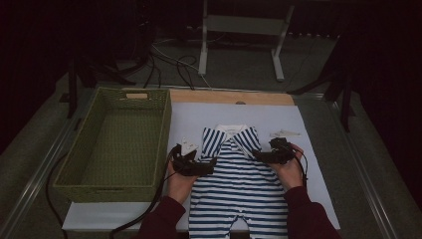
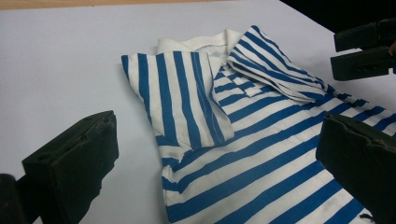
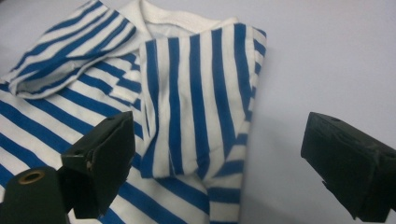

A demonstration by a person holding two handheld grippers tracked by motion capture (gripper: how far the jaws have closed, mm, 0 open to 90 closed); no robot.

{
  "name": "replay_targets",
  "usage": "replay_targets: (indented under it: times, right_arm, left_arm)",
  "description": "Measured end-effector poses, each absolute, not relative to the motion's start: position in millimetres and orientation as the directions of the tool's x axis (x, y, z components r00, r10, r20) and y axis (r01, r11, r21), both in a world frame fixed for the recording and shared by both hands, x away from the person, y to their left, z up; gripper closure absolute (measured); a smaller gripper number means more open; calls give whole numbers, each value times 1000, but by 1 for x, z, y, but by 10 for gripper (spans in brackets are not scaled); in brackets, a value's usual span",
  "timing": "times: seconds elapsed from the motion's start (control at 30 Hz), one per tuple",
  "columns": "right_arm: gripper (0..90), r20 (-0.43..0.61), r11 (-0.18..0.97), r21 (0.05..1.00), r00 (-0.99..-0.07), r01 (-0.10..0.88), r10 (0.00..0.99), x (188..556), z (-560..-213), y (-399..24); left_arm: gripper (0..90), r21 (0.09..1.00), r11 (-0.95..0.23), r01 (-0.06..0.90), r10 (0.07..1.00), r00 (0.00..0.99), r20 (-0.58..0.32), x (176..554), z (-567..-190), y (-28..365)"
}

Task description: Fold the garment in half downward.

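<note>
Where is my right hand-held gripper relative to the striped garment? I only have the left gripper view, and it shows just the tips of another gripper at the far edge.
Observer: In the high view the right hand-held gripper sits at the striped garment by its folded-in sleeve, near the shoulder.
Operator: Are its jaws open?
Observer: Yes. The right gripper view shows them wide apart, straddling that sleeve's outer edge.
Operator: What lies to the left of the white mat?
Observer: A green woven basket stands right beside the white mat, with nothing visible inside it.
Operator: How does the garment's lower part lie?
Observer: The legs run toward the person, past the bottom of the high view.
</note>
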State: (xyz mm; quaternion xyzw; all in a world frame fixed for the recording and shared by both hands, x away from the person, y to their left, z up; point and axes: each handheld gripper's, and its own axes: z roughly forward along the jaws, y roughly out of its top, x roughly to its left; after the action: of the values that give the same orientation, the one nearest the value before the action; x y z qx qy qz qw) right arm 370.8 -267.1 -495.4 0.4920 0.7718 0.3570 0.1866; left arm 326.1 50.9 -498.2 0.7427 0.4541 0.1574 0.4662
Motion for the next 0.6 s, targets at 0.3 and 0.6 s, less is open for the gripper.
replay_targets:
  times: [0.3, 0.6]
  right_arm:
    - [125, 65, 263, 716, -436, 647, 898, 362, -503, -275]
    - [176, 72, 269, 687, -431, 675, 899, 350, -516, -280]
  left_arm:
    - [0, 822, -164, 545, 825, 533, -188, 327, -503, 52]
    - [0, 793, -191, 579, 820, 538, -195, 326, -511, 51]
